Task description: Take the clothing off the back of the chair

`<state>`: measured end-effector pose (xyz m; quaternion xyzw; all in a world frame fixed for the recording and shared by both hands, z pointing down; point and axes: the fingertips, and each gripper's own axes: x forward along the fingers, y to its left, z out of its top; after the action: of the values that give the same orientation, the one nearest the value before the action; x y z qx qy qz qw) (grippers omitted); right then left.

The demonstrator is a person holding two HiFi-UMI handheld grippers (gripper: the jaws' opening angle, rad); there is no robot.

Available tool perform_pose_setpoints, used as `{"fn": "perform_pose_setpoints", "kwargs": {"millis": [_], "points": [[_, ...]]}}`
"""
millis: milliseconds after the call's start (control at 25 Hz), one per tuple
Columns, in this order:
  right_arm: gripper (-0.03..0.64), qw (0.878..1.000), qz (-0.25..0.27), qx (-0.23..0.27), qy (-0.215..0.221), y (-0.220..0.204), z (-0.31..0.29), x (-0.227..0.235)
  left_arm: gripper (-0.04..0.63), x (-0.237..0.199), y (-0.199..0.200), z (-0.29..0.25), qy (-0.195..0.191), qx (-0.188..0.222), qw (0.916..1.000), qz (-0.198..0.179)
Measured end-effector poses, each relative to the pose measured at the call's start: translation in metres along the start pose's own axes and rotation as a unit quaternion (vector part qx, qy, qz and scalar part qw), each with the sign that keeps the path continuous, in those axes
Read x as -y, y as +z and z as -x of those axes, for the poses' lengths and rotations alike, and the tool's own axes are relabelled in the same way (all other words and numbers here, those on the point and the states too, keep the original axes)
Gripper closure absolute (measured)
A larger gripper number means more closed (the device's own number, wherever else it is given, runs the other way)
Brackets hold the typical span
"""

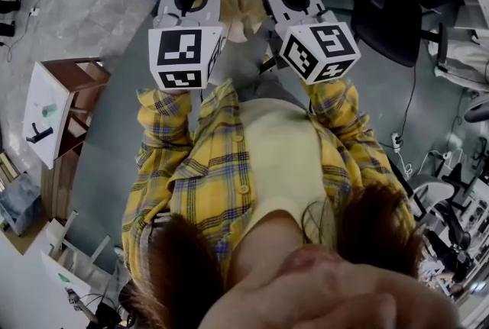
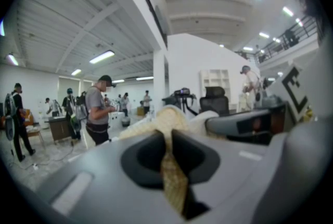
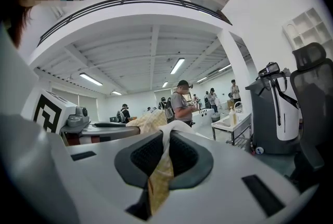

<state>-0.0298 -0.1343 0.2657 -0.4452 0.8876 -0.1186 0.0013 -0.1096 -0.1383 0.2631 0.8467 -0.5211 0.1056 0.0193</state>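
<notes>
floor [image 1: 92, 7]: grey, smooth, faint seams. A thin dark cable [image 1: 410, 102] trails over it at 3 o'clock in the head view.
room: big open hall. I see a white ribbed ceiling, strip lights and a square white column. Several people stand far back in both gripper views.
surface: the only one I see is a white bench [image 3: 234, 123] with bottles on it, at 3 o'clock in the right gripper view, well apart from the work.
wooden shelf unit [image 1: 76, 87]: 9 o'clock in the head view, a brown boxy frame with a flat white panel [image 1: 40, 121] against it.
black office chair [image 1: 390, 11]: 2 o'clock in the head view, dark and padded. I can't tell if it's the task's chair.
clothing [image 1: 238, 11]: pale cream-yellow, soft, bunched, with a fine woven grid up close. It's at 12 o'clock in the head view, held in the air between both tools and clear of the chair.
left hand-held gripper [image 2: 167, 137]: clamped on a fold of the clothing, which hangs down through the dark oval jaw recess.
right hand-held gripper [image 3: 165, 140]: pinching another fold the same way, the strip trailing toward 6 o'clock.
gripper bodies: matte grey plastic with rounded shells, each carrying a white cube with black square markers.
operator's shirt [image 1: 206, 167]: yellow plaid, buttoned, over a plain cream top.
</notes>
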Motion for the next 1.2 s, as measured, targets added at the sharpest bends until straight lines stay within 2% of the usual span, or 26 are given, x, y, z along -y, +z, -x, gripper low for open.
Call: {"fn": "perform_pose_setpoints", "kwargs": {"millis": [520,1200], "points": [[0.588,1.0,-0.019,-0.01,0.003,-0.011,0.023,-0.008,0.558,0.012,-0.014,0.023,0.001,-0.015,0.9998,0.013],[0.589,0.999,-0.033,-0.019,-0.013,-0.025,0.05,-0.011,0.558,0.029,-0.028,0.042,-0.017,-0.012,0.9995,0.025]]}}
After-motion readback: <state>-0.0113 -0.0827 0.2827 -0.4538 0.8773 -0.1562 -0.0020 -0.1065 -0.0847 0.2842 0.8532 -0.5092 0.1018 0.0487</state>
